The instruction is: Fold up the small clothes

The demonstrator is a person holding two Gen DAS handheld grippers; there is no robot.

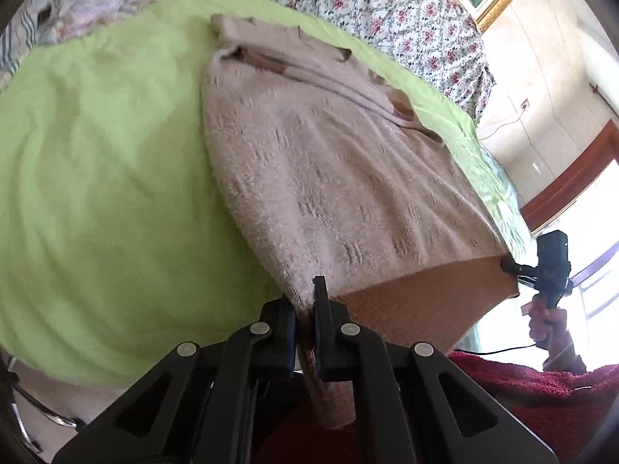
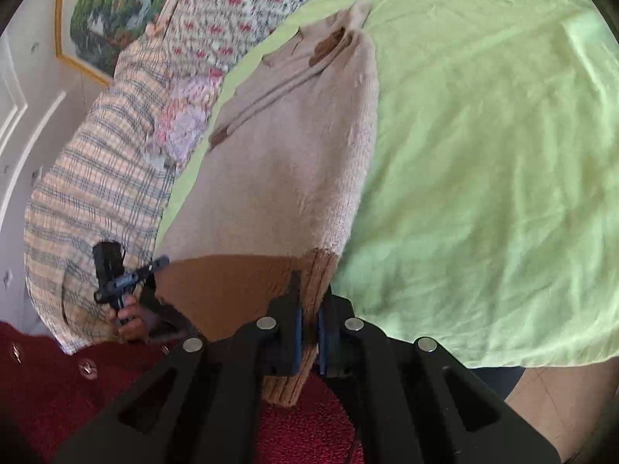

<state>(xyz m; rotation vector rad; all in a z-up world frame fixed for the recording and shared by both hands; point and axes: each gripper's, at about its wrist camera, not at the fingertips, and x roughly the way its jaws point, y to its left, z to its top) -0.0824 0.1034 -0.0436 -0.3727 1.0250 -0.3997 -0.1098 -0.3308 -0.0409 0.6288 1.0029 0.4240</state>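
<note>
Beige knit sweater (image 1: 329, 178) is lying lengthwise on a lime-green sheet (image 1: 96, 178) spread over the bed, neck end pointing away from the person, hem end toward them. Brown ribbed hem band (image 1: 421, 301) is lifting clear of the sheet, stretched between the two grippers.

Left gripper (image 1: 305, 321) is clamping one hem corner: both pads are pressing on the knit, and a tongue of fabric is hanging out below the fingers. Right gripper (image 2: 309, 321) is doing the same at the opposite hem corner, with ribbed band bunched between its pads and drooping beneath.

In the left wrist view, the right gripper (image 1: 510, 268) is showing at the far hem corner, its handle sitting in the person's right hand (image 1: 545, 324). In the right wrist view, the left gripper (image 2: 160, 263) is showing at the other corner, held by the left hand (image 2: 133, 317).

Sweater body is draping down from the raised hem onto the sheet; a sleeve (image 1: 309, 77) is lying folded across the upper part, with brown trim showing at the neck (image 2: 329, 44).

Floral quilt (image 1: 367, 0) is piled along the far side of the bed. Plaid pillow (image 2: 100, 193) is sitting beside the sweater. Gilt-framed picture (image 2: 104, 11) is hanging on the wall. Dark red garment (image 2: 58, 379) is filling the near foreground under the grippers.
</note>
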